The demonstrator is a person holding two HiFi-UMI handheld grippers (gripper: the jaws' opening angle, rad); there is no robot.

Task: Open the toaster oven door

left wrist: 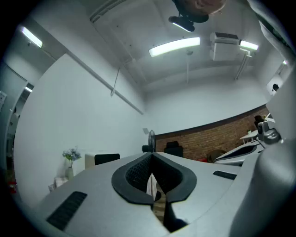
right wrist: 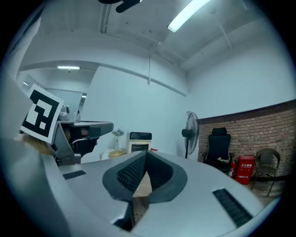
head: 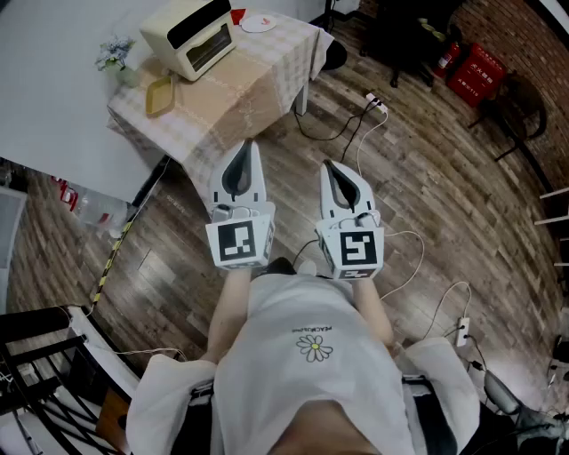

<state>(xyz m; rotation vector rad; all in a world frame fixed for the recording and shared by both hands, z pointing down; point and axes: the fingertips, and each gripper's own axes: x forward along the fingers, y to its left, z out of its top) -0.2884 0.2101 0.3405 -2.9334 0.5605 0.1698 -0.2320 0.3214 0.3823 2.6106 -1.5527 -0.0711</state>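
**Wood-plank room, oven door not opened yet**

Wood-plank floor (head: 427,195) all round, cables trailing over it, and the person in the white shirt is standing well short of the toaster oven (head: 191,35). Both tools are held out side by side at about waist height, noses aimed roughly toward the oven.

The left hand-held gripper (head: 248,151) has its jaws pressed together with nothing between them. The right hand-held gripper (head: 328,167) is the same, closed up and empty. My guess is it's just a carry pose, since there's nothing to grab out here and no reason to spread them.

Further out is the worktop (head: 267,80) under a checked cloth. The oven sits at its far end near the white wall, with the dark glass door facing back toward the person and shut, as far as I can tell.

Just beside the oven on its left is a yellow tray (head: 160,95), with a small vase of flowers (head: 116,55) beyond that. A plate (head: 258,23) sits near its right. All of that is off to the sides, so I'd say none of it blocks the door swinging down. The task hasn't really started. Closing the distance and spreading one set of jaws for the handle looks like the next job.
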